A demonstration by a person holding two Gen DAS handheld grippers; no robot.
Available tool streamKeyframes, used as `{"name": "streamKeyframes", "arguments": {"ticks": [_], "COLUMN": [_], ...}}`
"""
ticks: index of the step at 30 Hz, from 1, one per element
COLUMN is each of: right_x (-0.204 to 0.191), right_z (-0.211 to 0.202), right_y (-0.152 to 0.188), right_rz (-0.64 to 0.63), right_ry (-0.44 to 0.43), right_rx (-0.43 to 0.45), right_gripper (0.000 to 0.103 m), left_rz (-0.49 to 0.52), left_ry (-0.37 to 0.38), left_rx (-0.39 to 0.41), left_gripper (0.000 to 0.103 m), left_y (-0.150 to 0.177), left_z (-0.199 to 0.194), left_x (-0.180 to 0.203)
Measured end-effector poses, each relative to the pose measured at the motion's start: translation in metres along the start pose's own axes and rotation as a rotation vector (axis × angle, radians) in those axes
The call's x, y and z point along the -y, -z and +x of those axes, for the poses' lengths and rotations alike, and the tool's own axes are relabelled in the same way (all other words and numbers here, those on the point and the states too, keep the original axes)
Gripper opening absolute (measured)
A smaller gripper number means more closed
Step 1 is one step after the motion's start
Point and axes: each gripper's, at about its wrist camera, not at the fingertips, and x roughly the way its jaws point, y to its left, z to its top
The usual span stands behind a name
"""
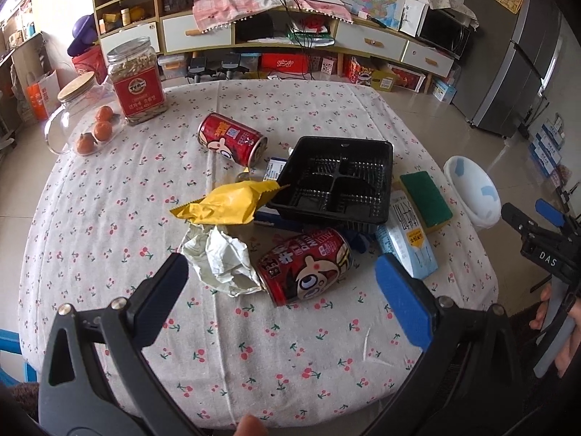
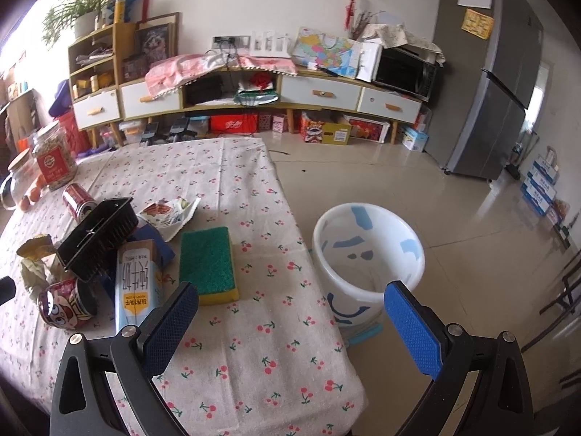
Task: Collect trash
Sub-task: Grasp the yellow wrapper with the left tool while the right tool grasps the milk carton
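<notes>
Trash lies on the cherry-print tablecloth (image 1: 109,189): a red can (image 1: 305,265) on its side, crumpled white paper (image 1: 221,258), a yellow wrapper (image 1: 228,203), a black plastic tray (image 1: 334,181), a second red can (image 1: 230,138) and a blue-white milk carton (image 1: 410,236). My left gripper (image 1: 279,283) is open and empty, just in front of the near can and paper. My right gripper (image 2: 290,309) is open and empty, over the table's right edge, near the white bin (image 2: 366,254) on the floor. A green-yellow sponge (image 2: 207,261) lies before it.
A seed jar (image 1: 136,80), a glass jar (image 1: 72,109) and tangerines (image 1: 98,130) stand at the table's far left. A printed wrapper (image 2: 167,214) lies behind the tray. A sideboard (image 2: 254,91) and fridge (image 2: 490,83) stand beyond.
</notes>
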Motion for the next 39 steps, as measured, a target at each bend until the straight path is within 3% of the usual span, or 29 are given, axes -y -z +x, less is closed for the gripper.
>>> {"name": "streamKeyframes", "arguments": {"ticks": [6, 10, 18, 25, 30, 39], "right_x": [-0.010, -0.020, -0.075, -0.103, -0.109, -0.081], "right_z": [0.022, 0.042, 0.064, 0.093, 0.110, 0.089], "right_y": [-0.025, -0.038, -0.025, -0.010, -0.006, -0.013], "right_rz": [-0.021, -0.038, -0.096, -0.121, -0.100, -0.048], "right_ry": [-0.186, -0.229, -0.463, -0.531, -0.552, -0.561], "right_rx": [-0.109, -0.207, -0.333, -0.433, -0.493, -0.420], "right_gripper": [0.103, 0.103, 0.098, 0.080, 0.053, 0.053], "left_rz": [-0.013, -0.001, -0.088, -0.114, -0.129, -0.104], "left_ry": [0.052, 0.028, 0.062, 0.082, 0.108, 0.154], "left_rx": [-0.072, -0.093, -0.143, -0.151, -0.143, -0.105], "left_gripper": [0.102, 0.102, 0.102, 0.102, 0.098, 0.090], "left_y": [-0.016, -0.029, -0.029, -0.027, -0.029, -0.039], "left_z": [0.011, 0.017, 0.039, 0.043, 0.043, 0.038], "left_x": [-0.019, -0.032, -0.061, -0.075, -0.080, -0.072]}}
